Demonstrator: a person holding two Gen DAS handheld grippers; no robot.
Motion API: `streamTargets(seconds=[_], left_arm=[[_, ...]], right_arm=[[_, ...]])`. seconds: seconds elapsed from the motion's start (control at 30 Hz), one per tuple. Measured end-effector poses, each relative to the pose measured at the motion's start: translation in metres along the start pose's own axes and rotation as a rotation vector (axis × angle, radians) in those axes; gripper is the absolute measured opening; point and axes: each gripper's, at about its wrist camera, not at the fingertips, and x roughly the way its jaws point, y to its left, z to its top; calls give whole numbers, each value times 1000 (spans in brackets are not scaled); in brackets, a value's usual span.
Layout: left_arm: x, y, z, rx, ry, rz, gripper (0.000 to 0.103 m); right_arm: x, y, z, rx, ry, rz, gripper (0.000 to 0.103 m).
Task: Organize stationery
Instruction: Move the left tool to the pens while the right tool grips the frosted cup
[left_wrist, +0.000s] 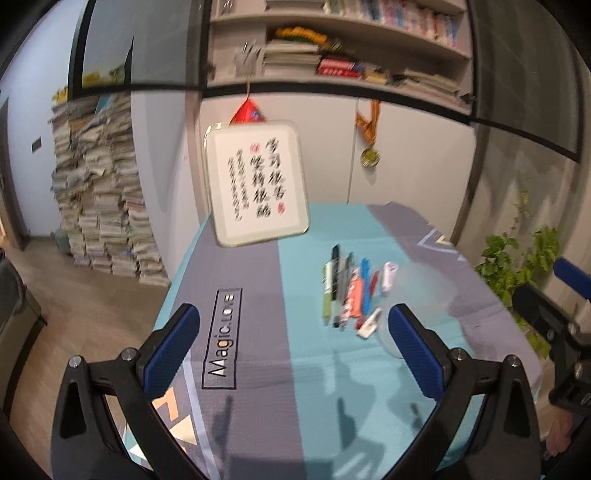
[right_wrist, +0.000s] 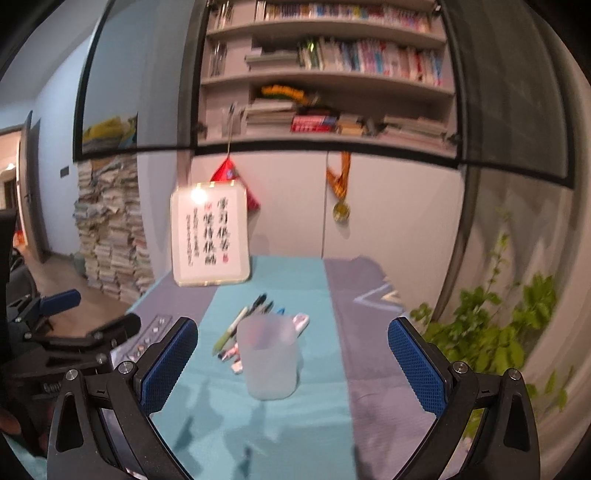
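Several pens and markers (left_wrist: 351, 291) lie side by side on the teal and grey tablecloth (left_wrist: 306, 350). Beside them on the right stands a translucent plastic cup (left_wrist: 421, 295), upright and empty. In the right wrist view the cup (right_wrist: 267, 360) stands in front of the pens (right_wrist: 243, 325). My left gripper (left_wrist: 293, 336) hovers open above the cloth, short of the pens, with nothing between its fingers. My right gripper (right_wrist: 291, 354) is open too, with the cup just beyond its fingertips. Each gripper shows at the edge of the other's view.
A framed calligraphy board (left_wrist: 256, 184) stands at the table's far end against the wall. Bookshelves (right_wrist: 332, 66) hang above, with a medal (right_wrist: 340, 209) below them. Tall paper stacks (left_wrist: 99, 184) stand on the floor at left, a green plant (right_wrist: 491, 325) at right.
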Motion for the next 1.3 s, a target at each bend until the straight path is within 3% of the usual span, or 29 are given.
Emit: streamTargets(seconds=[0.37, 0.57, 0.6, 0.67, 0.7, 0.87, 1.03, 1.17, 1.3], left_arm=[[69, 20, -2, -23, 128, 3, 102], [95, 23, 5, -19, 155, 6, 102], [100, 22, 8, -15, 158, 3, 102], [109, 19, 11, -9, 159, -6, 102], [114, 17, 13, -5, 163, -15, 102], [144, 1, 15, 24, 208, -62, 99], [167, -5, 19, 5, 258, -86, 82], [180, -3, 22, -38, 282, -73, 81], [187, -6, 22, -31, 300, -43, 79]], right_arm=[[90, 12, -20, -23, 194, 23, 103], [123, 13, -23, -34, 248, -5, 103], [129, 11, -24, -28, 255, -10, 101], [134, 5, -24, -12, 265, 33, 71], [136, 0, -23, -1, 275, 57, 71], [130, -24, -19, -44, 249, -4, 71], [134, -69, -17, -37, 229, -125, 71], [145, -89, -21, 18, 220, -65, 70], [153, -84, -31, -19, 220, 14, 70]])
